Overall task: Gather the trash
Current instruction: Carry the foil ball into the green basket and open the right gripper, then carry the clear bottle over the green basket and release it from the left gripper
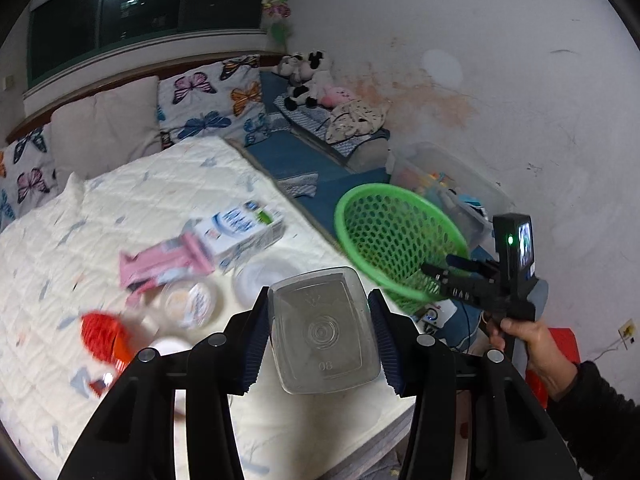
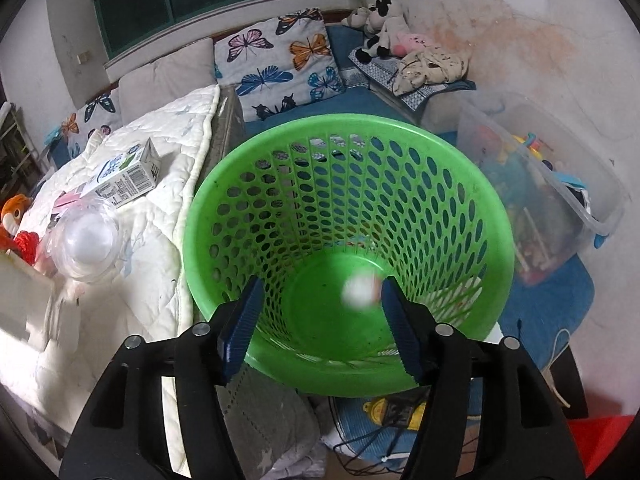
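Observation:
My left gripper (image 1: 319, 300) is shut on a clear rectangular plastic container (image 1: 324, 332), its blue pads pressing on both sides, above the white quilted bed (image 1: 132, 200). My right gripper (image 2: 322, 284) stands open over the green mesh basket (image 2: 208, 208), nothing between its pads. A blurred white piece of trash (image 2: 358, 290) is inside the basket close to the right pad, apart from it. In the left wrist view the basket (image 1: 392, 240) sits off the bed's right edge, with a hand (image 1: 528, 344) holding the right gripper at its near rim.
On the bed lie a milk carton (image 1: 244, 228), a pink wrapper (image 1: 160, 260), clear plastic cups (image 1: 188, 300) and a red item (image 1: 100, 332). A clear storage bin (image 2: 560, 184) of toys stands right of the basket. Cables and cloth lie on the floor.

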